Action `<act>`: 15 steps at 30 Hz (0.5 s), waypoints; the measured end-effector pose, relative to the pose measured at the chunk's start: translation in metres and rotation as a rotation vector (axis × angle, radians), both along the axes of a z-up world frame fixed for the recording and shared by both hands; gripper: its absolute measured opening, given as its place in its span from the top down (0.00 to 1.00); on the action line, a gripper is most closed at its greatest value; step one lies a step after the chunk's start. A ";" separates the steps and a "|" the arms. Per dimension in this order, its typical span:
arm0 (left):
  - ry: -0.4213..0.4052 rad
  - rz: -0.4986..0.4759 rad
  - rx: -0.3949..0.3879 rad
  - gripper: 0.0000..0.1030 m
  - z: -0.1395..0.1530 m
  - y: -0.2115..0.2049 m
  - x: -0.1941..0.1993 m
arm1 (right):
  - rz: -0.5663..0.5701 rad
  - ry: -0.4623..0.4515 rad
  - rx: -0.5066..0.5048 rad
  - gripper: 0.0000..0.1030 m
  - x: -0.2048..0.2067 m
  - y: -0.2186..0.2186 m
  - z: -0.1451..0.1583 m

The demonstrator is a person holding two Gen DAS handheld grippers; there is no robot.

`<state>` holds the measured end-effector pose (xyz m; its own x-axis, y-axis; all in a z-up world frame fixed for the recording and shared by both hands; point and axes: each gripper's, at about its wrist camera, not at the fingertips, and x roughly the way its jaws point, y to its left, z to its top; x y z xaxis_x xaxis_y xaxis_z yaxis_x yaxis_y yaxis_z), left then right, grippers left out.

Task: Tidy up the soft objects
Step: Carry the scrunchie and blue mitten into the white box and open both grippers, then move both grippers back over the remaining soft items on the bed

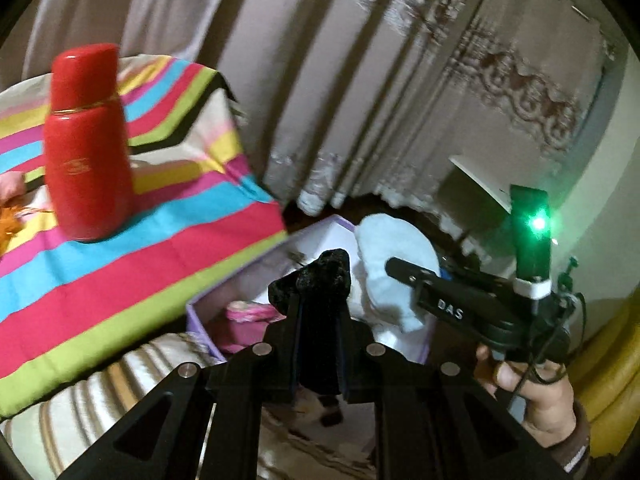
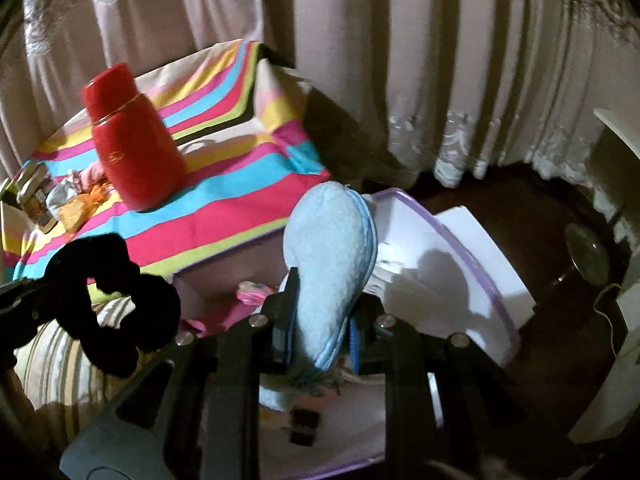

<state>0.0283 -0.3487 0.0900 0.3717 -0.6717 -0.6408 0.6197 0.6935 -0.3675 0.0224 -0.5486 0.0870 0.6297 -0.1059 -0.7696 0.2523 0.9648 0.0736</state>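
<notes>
Over the purple-edged white storage box, the right gripper clamps a fluffy pale-blue zip pouch while the left gripper pinches a black fuzzy scrunchie at nine o'clock; lower both well inside before letting go.

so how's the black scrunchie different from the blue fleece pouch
The black scrunchie is a dark, ruffled ring with an open centre; the blue fleece pouch is pale, solid and oval, with a zipper along its edge. The scrunchie looks smaller than the pouch. The left hand-held gripper holds the scrunchie; the right hand-held gripper holds the pouch. Both are soft and held near the purple-edged box.
</notes>
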 end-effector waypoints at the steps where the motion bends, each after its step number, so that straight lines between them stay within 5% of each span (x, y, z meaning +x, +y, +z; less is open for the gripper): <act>1: 0.004 -0.014 -0.002 0.84 0.000 -0.003 -0.002 | -0.006 0.001 0.002 0.75 -0.002 -0.003 0.000; 2: 0.013 -0.039 -0.007 0.82 -0.001 -0.007 -0.004 | -0.015 0.002 0.003 0.74 -0.004 -0.007 0.000; 5: 0.017 -0.072 -0.011 0.52 -0.003 -0.013 -0.005 | -0.046 0.011 0.007 0.71 -0.006 -0.016 0.000; 7: 0.009 -0.071 -0.020 0.38 -0.001 -0.012 -0.006 | -0.060 0.020 0.021 0.53 -0.005 -0.020 -0.001; 9: -0.004 -0.060 -0.010 0.38 0.001 -0.008 -0.006 | -0.068 0.016 0.017 0.30 -0.006 -0.020 0.001; 15: -0.011 0.007 0.006 0.38 0.002 0.006 0.003 | -0.021 0.001 0.006 0.28 -0.004 -0.005 0.008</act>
<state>0.0316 -0.3431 0.0916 0.3834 -0.6652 -0.6407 0.6192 0.6999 -0.3560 0.0183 -0.5533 0.0945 0.6268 -0.1148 -0.7707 0.2729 0.9588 0.0791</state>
